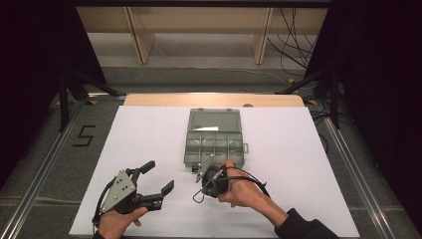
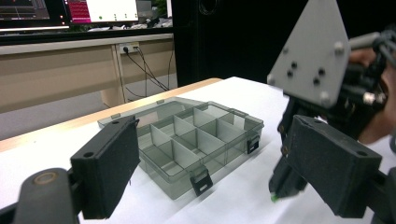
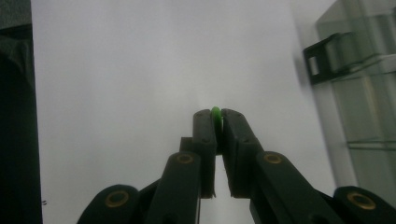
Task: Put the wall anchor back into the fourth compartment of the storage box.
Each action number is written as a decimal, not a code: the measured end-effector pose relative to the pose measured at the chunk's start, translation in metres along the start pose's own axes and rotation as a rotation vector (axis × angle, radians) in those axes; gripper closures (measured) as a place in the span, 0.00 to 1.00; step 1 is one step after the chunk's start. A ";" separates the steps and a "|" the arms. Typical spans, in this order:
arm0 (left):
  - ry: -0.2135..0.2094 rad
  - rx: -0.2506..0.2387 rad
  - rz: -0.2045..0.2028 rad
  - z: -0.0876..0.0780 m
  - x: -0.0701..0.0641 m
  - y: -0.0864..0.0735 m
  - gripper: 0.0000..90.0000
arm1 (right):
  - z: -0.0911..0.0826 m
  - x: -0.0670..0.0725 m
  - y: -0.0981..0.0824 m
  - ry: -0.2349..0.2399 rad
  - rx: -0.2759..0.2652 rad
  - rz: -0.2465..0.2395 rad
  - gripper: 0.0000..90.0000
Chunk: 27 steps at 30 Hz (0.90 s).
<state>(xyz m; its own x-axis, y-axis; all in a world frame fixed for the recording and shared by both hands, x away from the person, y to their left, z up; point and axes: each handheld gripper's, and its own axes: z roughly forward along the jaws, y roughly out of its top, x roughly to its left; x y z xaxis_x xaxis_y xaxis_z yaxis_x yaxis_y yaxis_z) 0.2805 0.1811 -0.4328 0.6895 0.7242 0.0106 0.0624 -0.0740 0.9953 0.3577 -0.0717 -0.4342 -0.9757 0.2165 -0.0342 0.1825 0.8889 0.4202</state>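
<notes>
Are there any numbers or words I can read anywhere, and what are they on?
"5": black tape mark on the grey floor, left of the table.
Monitor screens behind the desk, in the left gripper view: text too small and blurred to read.
Nothing readable on the compartment box or either gripper.

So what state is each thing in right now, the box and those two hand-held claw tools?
Compartment box: lid open, lying flat behind it; latches undone.
Left gripper: fingers spread open, holding nothing.
Right gripper: fingers shut on a small green piece, beside the box's front edge.
</notes>
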 end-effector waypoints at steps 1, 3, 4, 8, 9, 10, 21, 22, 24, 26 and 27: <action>0.000 0.000 0.000 0.000 0.000 0.000 0.18 | -0.004 -0.002 0.000 -0.002 -0.008 0.001 0.93; 0.000 0.000 0.001 0.000 0.000 0.000 0.18 | -0.009 -0.005 0.000 -0.011 -0.022 0.004 0.93; 0.000 0.000 0.000 0.000 0.000 0.000 0.18 | -0.010 -0.006 -0.001 -0.015 -0.027 0.007 0.93; 0.000 -0.001 0.000 0.000 0.000 0.000 0.18 | -0.020 -0.014 -0.003 -0.033 -0.047 0.018 0.93; 0.000 -0.001 0.001 0.000 0.000 0.000 0.18 | -0.021 -0.015 -0.004 -0.034 -0.051 0.024 0.93; 0.000 -0.001 0.000 0.000 0.000 0.000 0.18 | -0.023 -0.017 -0.004 -0.036 -0.054 0.026 0.93; 0.000 -0.002 0.002 0.000 0.000 0.000 0.18 | -0.035 -0.029 -0.009 -0.085 -0.089 0.051 0.93; 0.000 -0.002 0.003 0.000 0.000 0.000 0.18 | -0.036 -0.030 -0.010 -0.090 -0.090 0.052 0.93; 0.000 -0.003 0.003 0.000 0.000 0.000 0.18 | -0.038 -0.033 -0.012 -0.099 -0.092 0.062 0.93; 0.000 -0.004 0.004 0.000 0.001 0.000 0.18 | -0.039 -0.035 -0.013 -0.104 -0.096 0.060 0.93; 0.000 -0.003 0.006 0.000 0.001 0.000 0.18 | -0.040 -0.036 -0.014 -0.107 -0.098 0.069 0.93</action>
<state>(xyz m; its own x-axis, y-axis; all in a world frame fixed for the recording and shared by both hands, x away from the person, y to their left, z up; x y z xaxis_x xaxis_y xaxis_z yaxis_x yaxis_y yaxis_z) 0.2809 0.1817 -0.4324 0.6901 0.7236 0.0161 0.0560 -0.0757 0.9956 0.3857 -0.1082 -0.4025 -0.9419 0.3218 -0.0966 0.2304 0.8278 0.5115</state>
